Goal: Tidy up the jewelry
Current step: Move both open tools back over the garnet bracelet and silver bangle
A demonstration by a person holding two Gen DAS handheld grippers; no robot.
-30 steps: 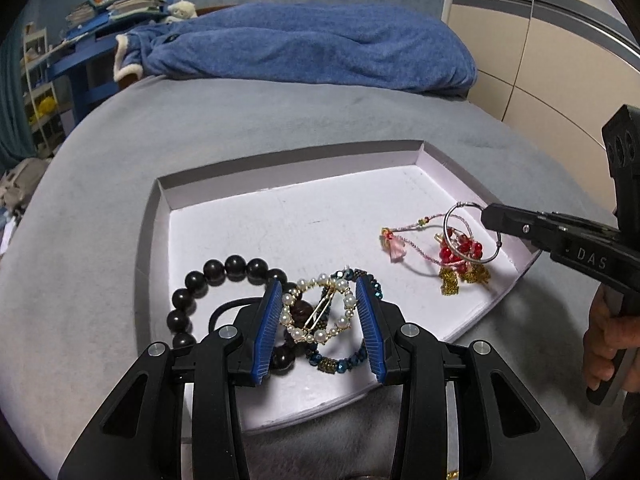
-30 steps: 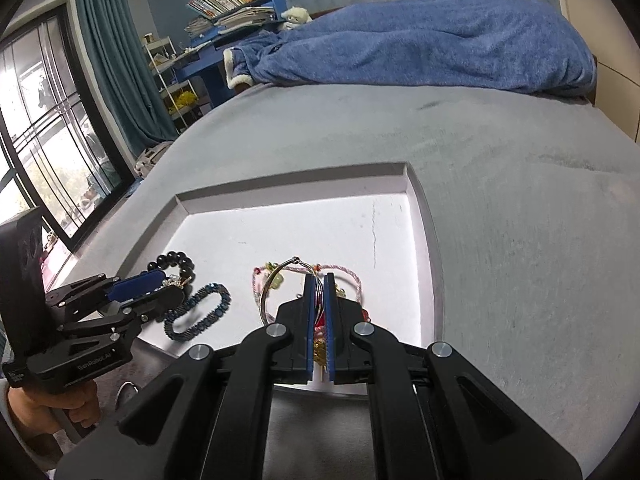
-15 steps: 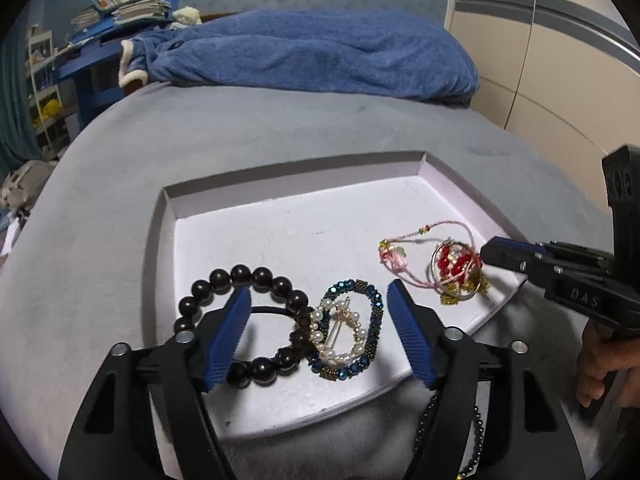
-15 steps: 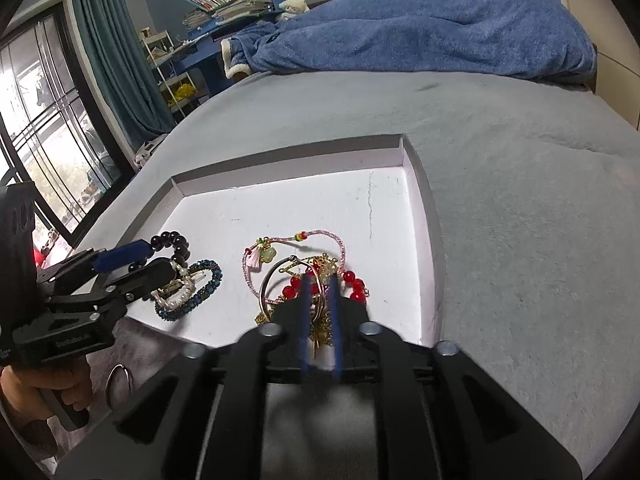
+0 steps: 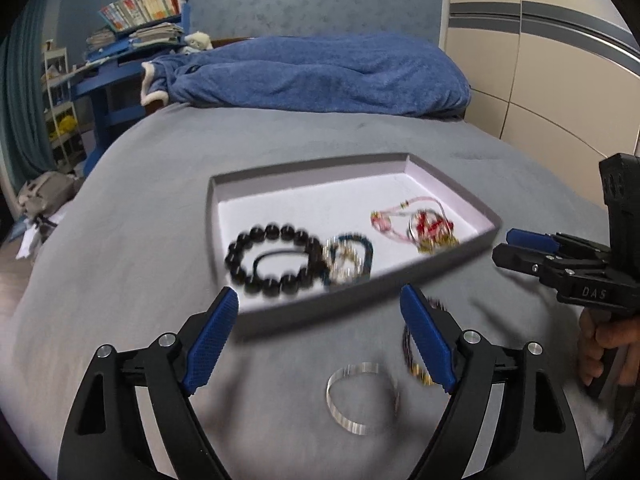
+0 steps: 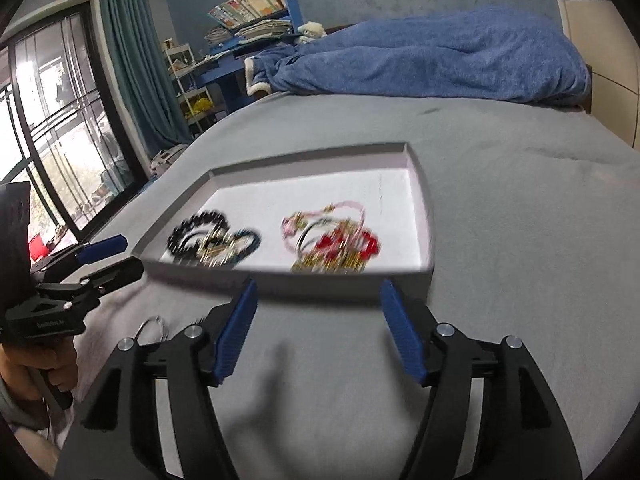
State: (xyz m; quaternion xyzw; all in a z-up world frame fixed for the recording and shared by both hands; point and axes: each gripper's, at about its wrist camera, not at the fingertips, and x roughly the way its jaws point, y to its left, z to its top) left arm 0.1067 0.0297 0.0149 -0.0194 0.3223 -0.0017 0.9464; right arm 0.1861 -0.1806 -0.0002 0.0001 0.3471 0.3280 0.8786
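A: How are the grippers seen?
B: Left gripper (image 5: 320,340) and right gripper (image 6: 316,328) are opening, nothing gripped.
A: And the jewelry?
B: Bracelets (image 5: 276,260) are laid in the tray (image 5: 476,240), mid-frame; a silver bangle (image 5: 352,400) lies below it.

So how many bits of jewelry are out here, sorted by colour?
Black: 2, bead bracelet and hair tie
Blue: 1, beaded bracelet
Pearl: 1, clip
Pink: 1, cord bracelet
Red and gold: 1, charm bracelet
Silver: 2, ring in the tray, bangle on the bed
Dark, partly hidden: 1, beaded strand
Total: 9
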